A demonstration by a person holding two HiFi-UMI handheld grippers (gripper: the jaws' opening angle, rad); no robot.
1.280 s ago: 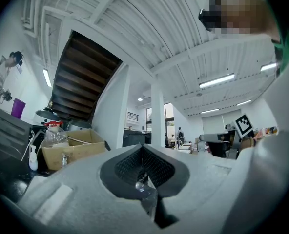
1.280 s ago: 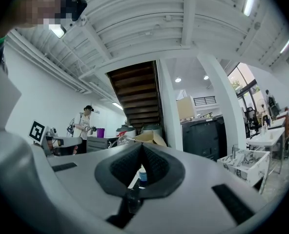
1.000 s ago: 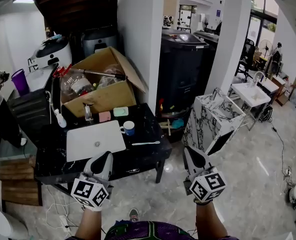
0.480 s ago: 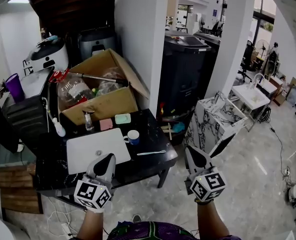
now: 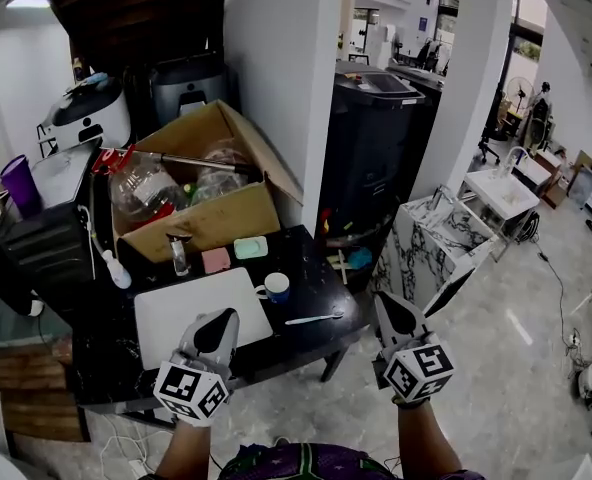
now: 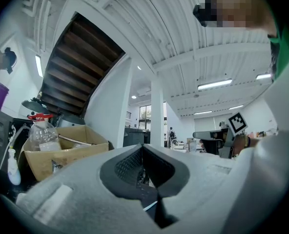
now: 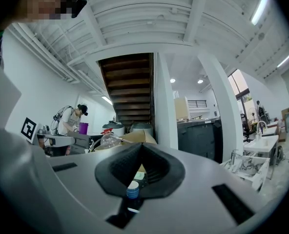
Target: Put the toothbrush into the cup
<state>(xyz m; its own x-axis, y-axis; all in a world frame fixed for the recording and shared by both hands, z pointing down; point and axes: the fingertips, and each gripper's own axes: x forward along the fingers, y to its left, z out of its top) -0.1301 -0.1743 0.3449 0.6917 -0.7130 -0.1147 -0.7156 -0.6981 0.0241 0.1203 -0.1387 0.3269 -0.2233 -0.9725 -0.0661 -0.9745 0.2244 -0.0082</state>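
Observation:
A white toothbrush [image 5: 313,319] lies flat near the front right edge of the dark table [image 5: 106,353]. A blue-and-white cup [image 5: 274,288] stands upright just left of and behind it. My left gripper [image 5: 221,320] hovers over the table's front edge, left of the cup, with its jaws shut and empty. My right gripper [image 5: 388,304] hangs off the table's right corner, beyond the toothbrush's tip, also shut and empty. In the right gripper view [image 7: 142,145] the cup [image 7: 132,189] shows through the hollow below the jaw tips. The left gripper view [image 6: 142,147] shows a sliver of the toothbrush [image 6: 149,206].
A white flat board [image 5: 201,308] covers the table's middle. Behind it stand a small bottle [image 5: 180,253], pink and green pads and an open cardboard box [image 5: 201,208] of clutter. A white pillar [image 5: 286,78], a black cabinet [image 5: 371,138] and a marble-patterned stand [image 5: 426,243] stand to the right.
Both grippers have come forward toward the table together; the table, cup and toothbrush now sit closer and further right in the head view. The jaws stayed shut.

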